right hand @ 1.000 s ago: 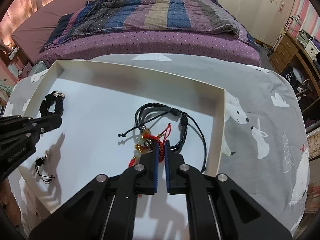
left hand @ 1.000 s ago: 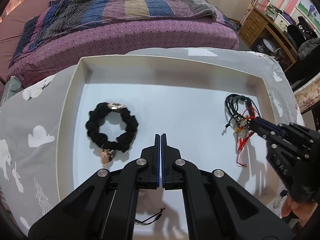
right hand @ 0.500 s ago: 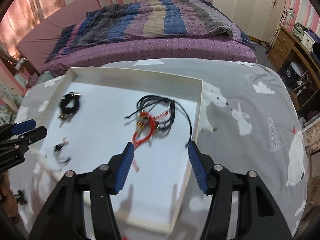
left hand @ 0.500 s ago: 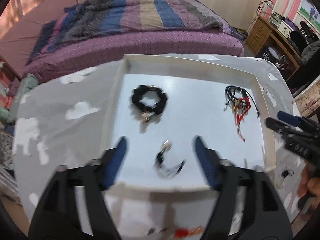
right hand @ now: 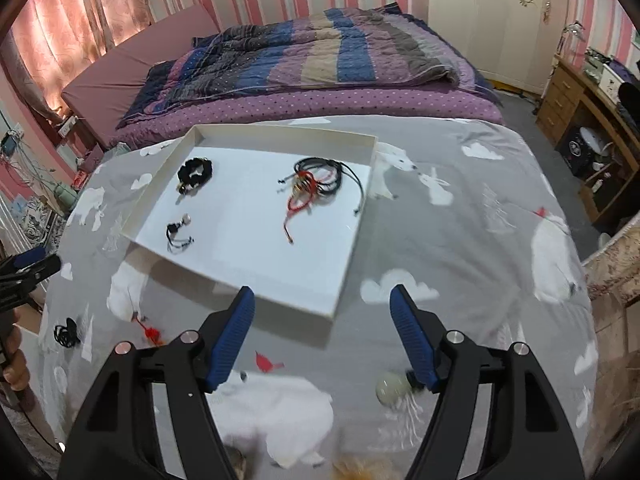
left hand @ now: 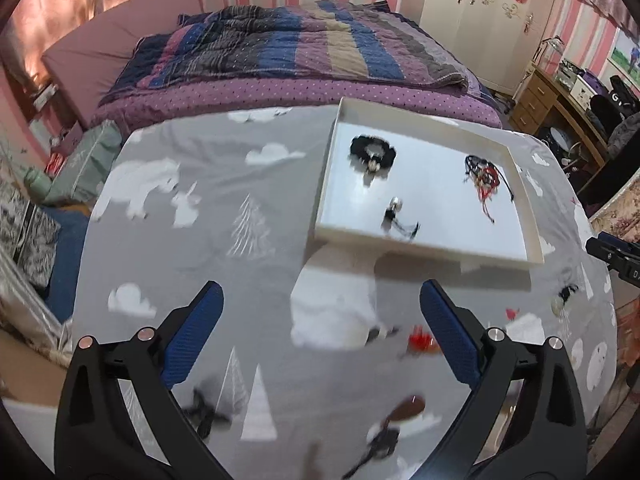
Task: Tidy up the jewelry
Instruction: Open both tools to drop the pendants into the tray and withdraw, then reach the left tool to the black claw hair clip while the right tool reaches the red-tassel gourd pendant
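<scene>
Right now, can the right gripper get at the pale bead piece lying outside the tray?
Probably yes: the right gripper is open, and the pale bead piece lies uncovered on the cloth beside its right finger.

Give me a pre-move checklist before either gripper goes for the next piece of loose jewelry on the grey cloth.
1. Left gripper open and empty: ok.
2. Right gripper open and empty: ok.
3. White tray has bare floor for more pieces: ok.
4. Black scrunchie, red-and-black cord bundle and small black charm lie inside the tray: ok.
5. Loose pieces on the cloth identified, such as the pale bead: cannot tell, blurred.
6. Grippers apart from each other: ok.
</scene>
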`<action>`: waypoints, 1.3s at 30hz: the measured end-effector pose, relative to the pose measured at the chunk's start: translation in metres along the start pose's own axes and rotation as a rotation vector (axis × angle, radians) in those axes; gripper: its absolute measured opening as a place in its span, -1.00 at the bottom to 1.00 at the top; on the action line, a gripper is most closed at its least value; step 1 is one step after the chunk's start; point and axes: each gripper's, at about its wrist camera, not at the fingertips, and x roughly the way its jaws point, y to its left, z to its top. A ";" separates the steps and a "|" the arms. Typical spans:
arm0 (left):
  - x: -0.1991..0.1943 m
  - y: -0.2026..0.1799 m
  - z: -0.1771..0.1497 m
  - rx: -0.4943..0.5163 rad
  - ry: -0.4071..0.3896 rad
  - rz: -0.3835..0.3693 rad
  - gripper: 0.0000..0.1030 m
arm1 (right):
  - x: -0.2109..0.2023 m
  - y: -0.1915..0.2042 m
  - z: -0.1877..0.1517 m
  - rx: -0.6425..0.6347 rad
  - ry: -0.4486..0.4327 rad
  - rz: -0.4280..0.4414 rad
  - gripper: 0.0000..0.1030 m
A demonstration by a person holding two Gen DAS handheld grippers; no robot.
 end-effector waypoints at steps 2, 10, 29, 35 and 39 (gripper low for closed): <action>-0.007 0.008 -0.012 -0.011 -0.011 0.003 0.92 | -0.006 -0.001 -0.009 -0.005 -0.003 -0.010 0.37; -0.017 0.035 -0.051 -0.018 -0.015 0.033 0.93 | -0.018 -0.002 -0.035 -0.021 -0.007 -0.047 0.37; -0.013 0.080 -0.099 -0.078 0.023 0.049 0.93 | -0.010 -0.016 -0.072 -0.004 0.032 -0.085 0.46; -0.003 0.087 -0.106 -0.076 0.042 0.054 0.93 | 0.001 -0.025 -0.075 0.014 0.051 -0.103 0.46; 0.006 0.091 -0.112 -0.078 0.065 0.050 0.93 | 0.015 -0.030 -0.078 0.019 0.074 -0.123 0.46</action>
